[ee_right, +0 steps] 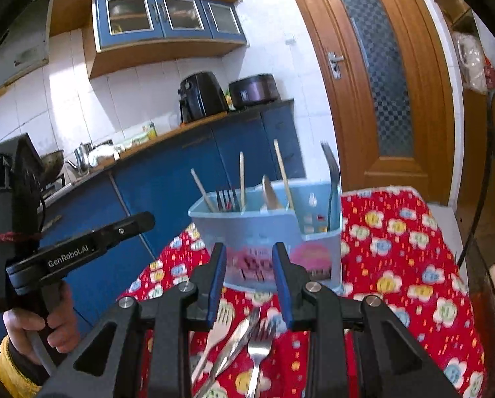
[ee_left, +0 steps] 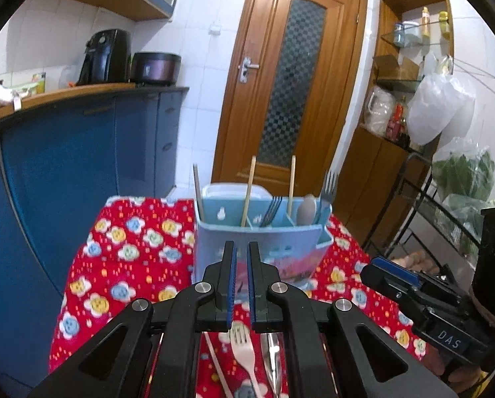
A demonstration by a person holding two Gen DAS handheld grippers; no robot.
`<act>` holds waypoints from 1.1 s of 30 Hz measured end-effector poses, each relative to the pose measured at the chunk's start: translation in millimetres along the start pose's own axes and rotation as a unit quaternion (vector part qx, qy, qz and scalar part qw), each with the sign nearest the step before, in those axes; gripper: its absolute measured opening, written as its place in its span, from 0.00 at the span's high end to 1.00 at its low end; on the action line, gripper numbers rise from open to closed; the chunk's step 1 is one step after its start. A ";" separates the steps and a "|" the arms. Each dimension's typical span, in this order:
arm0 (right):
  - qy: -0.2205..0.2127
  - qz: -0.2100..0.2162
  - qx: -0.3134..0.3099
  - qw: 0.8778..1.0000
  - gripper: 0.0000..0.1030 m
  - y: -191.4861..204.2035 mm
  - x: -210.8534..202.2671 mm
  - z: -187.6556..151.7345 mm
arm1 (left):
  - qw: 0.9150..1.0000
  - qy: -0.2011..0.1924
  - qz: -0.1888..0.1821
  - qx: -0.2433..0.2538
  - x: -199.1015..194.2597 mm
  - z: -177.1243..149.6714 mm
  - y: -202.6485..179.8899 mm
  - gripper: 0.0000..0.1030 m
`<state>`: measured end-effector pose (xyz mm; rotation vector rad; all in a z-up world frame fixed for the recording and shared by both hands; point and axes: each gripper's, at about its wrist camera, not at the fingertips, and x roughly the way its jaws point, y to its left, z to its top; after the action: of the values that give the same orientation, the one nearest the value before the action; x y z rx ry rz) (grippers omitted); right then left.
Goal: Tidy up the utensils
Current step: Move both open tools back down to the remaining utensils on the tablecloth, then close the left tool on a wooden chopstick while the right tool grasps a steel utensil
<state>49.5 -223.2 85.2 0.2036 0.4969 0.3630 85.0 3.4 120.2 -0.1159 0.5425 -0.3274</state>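
Note:
A light blue utensil caddy [ee_left: 264, 248] stands on the red flowered tablecloth [ee_left: 128, 252]; it holds chopsticks [ee_left: 249, 192], forks [ee_left: 328, 182] and a spoon [ee_left: 307, 209]. It also shows in the right wrist view [ee_right: 264, 232]. My left gripper [ee_left: 242, 248] is nearly closed with a narrow gap and empty, above a pale fork [ee_left: 244, 341] and a metal utensil [ee_left: 273, 348] lying on the cloth. My right gripper [ee_right: 250, 252] is open and empty above a pale fork [ee_right: 219, 328], a metal knife [ee_right: 237, 338] and a steel fork [ee_right: 259, 348].
Blue kitchen cabinets [ee_left: 81, 152] with an air fryer [ee_left: 106, 54] and a cooker [ee_left: 154, 66] stand to the left. A wooden door [ee_left: 290, 76] is behind the table. A wire rack with bags [ee_left: 446, 172] is on the right.

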 end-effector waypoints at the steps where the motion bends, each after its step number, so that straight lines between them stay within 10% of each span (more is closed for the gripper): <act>1: 0.006 0.000 0.002 1.000 0.70 -1.0 1.0 -2.8 | 1.000 0.007 0.000 0.000 1.5 -4.4 0.1 0.94; 33: 0.229 0.031 0.094 0.968 0.70 -42.3 80.5 -60.5 | 0.982 0.181 0.034 -0.031 71.8 -80.0 25.7 0.94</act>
<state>97.3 -224.6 -13.0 0.3227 0.9855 0.4255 108.0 1.7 12.1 -0.0990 0.9165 -0.2658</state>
